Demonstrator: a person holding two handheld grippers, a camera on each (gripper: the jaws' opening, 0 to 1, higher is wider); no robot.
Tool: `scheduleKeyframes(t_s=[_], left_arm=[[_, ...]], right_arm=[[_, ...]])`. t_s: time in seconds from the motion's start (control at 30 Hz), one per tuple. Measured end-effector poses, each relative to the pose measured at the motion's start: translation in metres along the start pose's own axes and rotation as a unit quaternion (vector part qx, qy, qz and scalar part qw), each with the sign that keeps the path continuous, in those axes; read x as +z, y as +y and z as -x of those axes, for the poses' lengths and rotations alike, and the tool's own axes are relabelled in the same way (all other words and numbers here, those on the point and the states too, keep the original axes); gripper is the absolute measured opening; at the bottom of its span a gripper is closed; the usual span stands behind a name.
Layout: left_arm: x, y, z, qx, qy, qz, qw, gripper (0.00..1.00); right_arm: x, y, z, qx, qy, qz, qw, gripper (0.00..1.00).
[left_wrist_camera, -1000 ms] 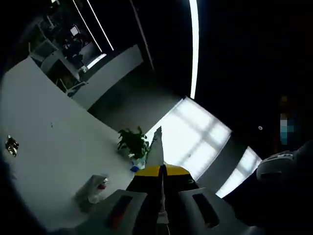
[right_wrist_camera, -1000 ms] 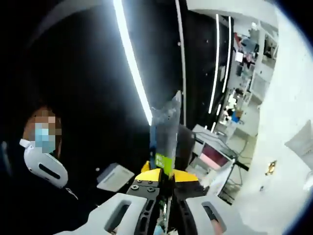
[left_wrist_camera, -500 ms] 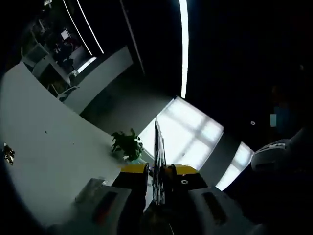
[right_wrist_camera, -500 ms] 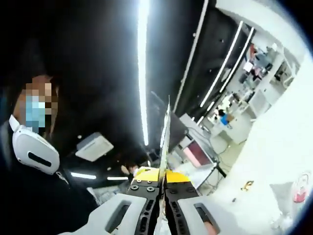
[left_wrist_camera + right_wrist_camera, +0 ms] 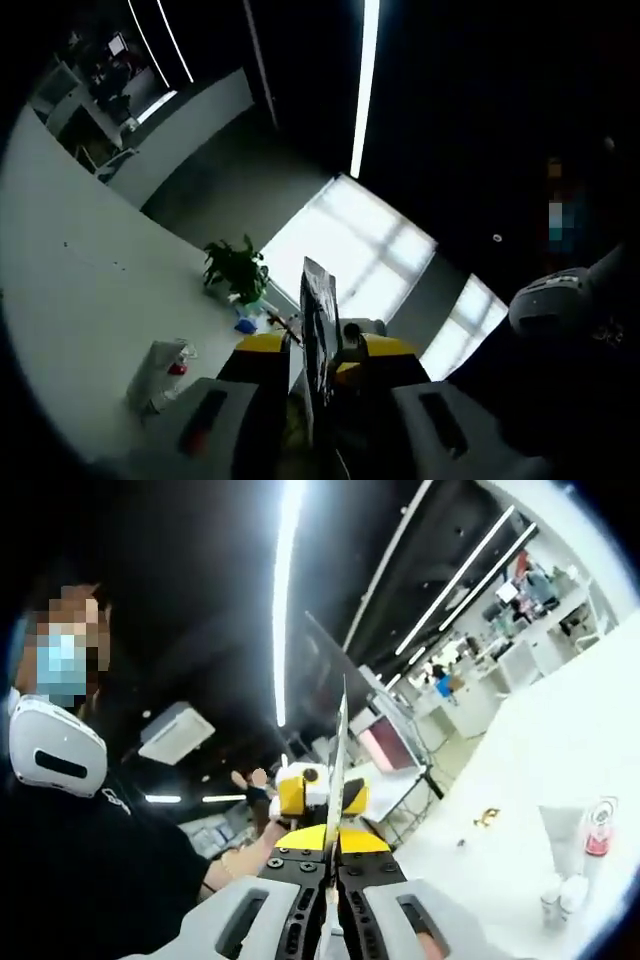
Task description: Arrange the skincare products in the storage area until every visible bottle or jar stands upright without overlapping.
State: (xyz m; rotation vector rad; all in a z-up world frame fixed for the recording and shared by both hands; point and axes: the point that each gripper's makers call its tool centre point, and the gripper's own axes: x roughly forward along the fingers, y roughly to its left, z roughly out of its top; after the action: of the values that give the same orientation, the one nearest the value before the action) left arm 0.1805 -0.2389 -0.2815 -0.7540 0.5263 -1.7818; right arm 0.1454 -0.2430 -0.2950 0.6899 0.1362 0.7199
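Note:
A thin flat sachet (image 5: 337, 750) stands edge-on between the closed jaws of my right gripper (image 5: 333, 845), which is shut on it. Behind the sachet, a hand holds my left gripper (image 5: 312, 793), which faces this way. In the left gripper view the sachet (image 5: 316, 320) shows part of its face, standing in the gap between the parted yellow tips of my left gripper (image 5: 318, 350). Both grippers are raised above the white table (image 5: 560, 740). On it stand a white tube (image 5: 566, 840), a red-capped bottle (image 5: 599, 828) and small white bottles (image 5: 560, 895).
A clear packet with a red cap (image 5: 160, 370) lies on the table (image 5: 70, 300), with a potted plant (image 5: 235, 270) and a blue item (image 5: 245, 325) beyond. A small gold object (image 5: 487, 817) lies farther back. A person (image 5: 70, 830) is at the left.
My left gripper's jaws have parted and the sachet has turned its face within them. My right gripper has shut on the sachet. The left gripper has come into the right view.

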Motion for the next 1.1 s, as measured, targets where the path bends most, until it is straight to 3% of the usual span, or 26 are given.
scheduleKeyframes(t_s=[0.07, 0.13, 0.17, 0.27, 0.43, 0.5, 0.57, 0.63, 0.8, 0.9, 0.97, 1.1], left_arm=[[-0.004, 0.003, 0.002, 0.009, 0.001, 0.005, 0.9999, 0.16], [-0.005, 0.006, 0.005, 0.022, -0.008, 0.003, 0.9997, 0.09], [-0.004, 0.002, 0.006, 0.014, -0.013, 0.0, 0.9998, 0.04], [-0.005, -0.001, 0.005, 0.023, -0.012, 0.002, 0.9997, 0.02], [-0.007, -0.004, 0.006, 0.027, -0.018, 0.002, 0.9995, 0.01], [-0.008, -0.003, 0.006, 0.033, -0.018, 0.0, 0.9993, 0.01], [-0.011, 0.001, 0.009, 0.045, -0.01, 0.0, 0.9989, 0.01], [-0.015, 0.008, 0.014, 0.064, -0.001, 0.002, 0.9979, 0.01], [-0.029, 0.032, 0.032, 0.103, 0.006, 0.036, 0.994, 0.01], [-0.038, 0.047, 0.04, 0.118, 0.001, 0.065, 0.9908, 0.01], [-0.043, 0.055, 0.043, 0.125, 0.0, 0.078, 0.989, 0.01], [-0.057, 0.067, 0.045, 0.139, 0.009, 0.096, 0.9856, 0.01]], right_arm=[[0.001, 0.001, 0.002, 0.003, -0.008, -0.012, 0.9999, 0.0], [0.001, -0.001, 0.003, 0.0, -0.012, -0.021, 0.9997, 0.0], [-0.001, -0.004, 0.003, -0.008, -0.009, -0.022, 0.9997, 0.0], [-0.002, -0.004, 0.003, -0.008, -0.009, -0.024, 0.9996, 0.0], [-0.002, -0.006, 0.002, -0.024, -0.012, 0.039, 0.9989, 0.0], [-0.004, -0.013, 0.003, -0.044, -0.012, 0.091, 0.9948, 0.01], [-0.012, -0.015, 0.005, -0.051, 0.003, 0.113, 0.9923, 0.07], [-0.018, -0.026, 0.012, -0.082, 0.017, 0.142, 0.9863, 0.19], [-0.032, -0.038, 0.031, -0.103, 0.034, 0.172, 0.979, 0.61], [-0.044, -0.057, 0.047, -0.142, 0.059, 0.194, 0.9688, 0.87], [-0.051, -0.065, 0.054, -0.157, 0.072, 0.188, 0.9668, 0.99], [-0.059, -0.086, 0.071, -0.191, 0.088, 0.182, 0.9606, 0.99]])
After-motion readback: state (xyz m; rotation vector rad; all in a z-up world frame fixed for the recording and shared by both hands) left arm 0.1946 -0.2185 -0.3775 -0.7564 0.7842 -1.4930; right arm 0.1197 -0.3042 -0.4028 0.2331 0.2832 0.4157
